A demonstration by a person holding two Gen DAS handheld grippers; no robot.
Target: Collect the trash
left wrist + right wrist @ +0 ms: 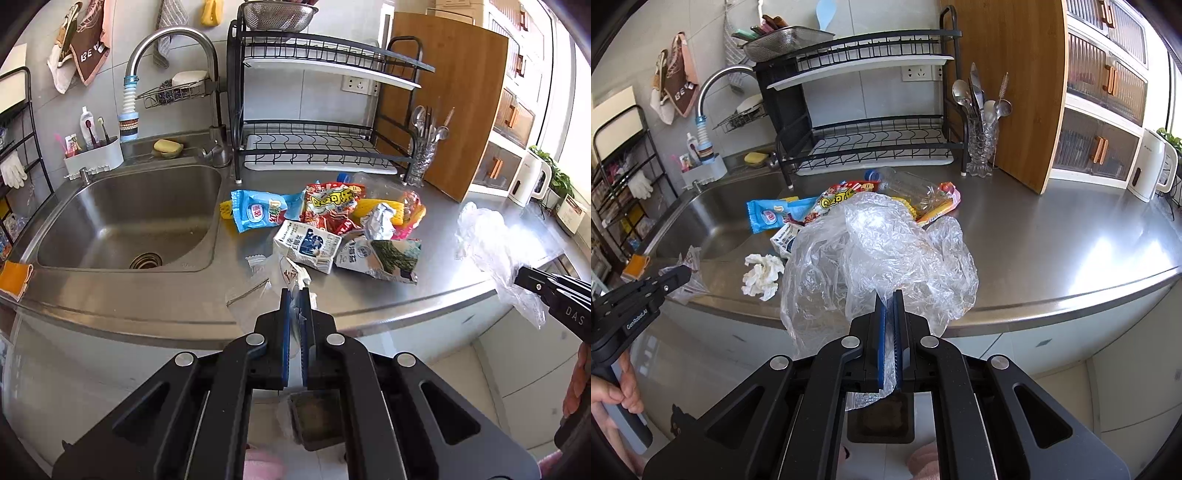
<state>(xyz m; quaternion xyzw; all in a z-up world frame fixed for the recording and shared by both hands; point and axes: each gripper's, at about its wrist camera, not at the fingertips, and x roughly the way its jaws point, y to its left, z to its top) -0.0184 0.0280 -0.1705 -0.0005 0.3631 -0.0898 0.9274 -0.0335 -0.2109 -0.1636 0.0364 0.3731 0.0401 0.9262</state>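
The steel worktop [461, 258] stretched ahead of me, with the sink [129, 218] sunk into its left end and a black dish rack [317, 122] standing behind. A wooden cutting board [443, 110] leaned against the wall to the right of the rack.

My right claw [889, 299] was clamped on a big crumpled clear plastic bag [875, 258]. The bag billowed up and forward from the pads over the front edge of the worktop, hiding part of the trash behind it, and a strip of it trailed back between the fingers.

The trash pile [332, 221] lay in the middle of the worktop, in front of the rack and well beyond both claws: a blue wrapper [258, 212] nearest the sink, a red snack packet [332, 206], two flattened milk cartons [308, 245] at the front, and a squashed clear bottle [905, 184] at the back.

My left claw [295, 295] was pinched shut on a small clear wrapper [291, 275] with red print, held at the worktop's front edge, just short of the cartons.

A crumpled white tissue [761, 275] lay on the worktop between my two claws.
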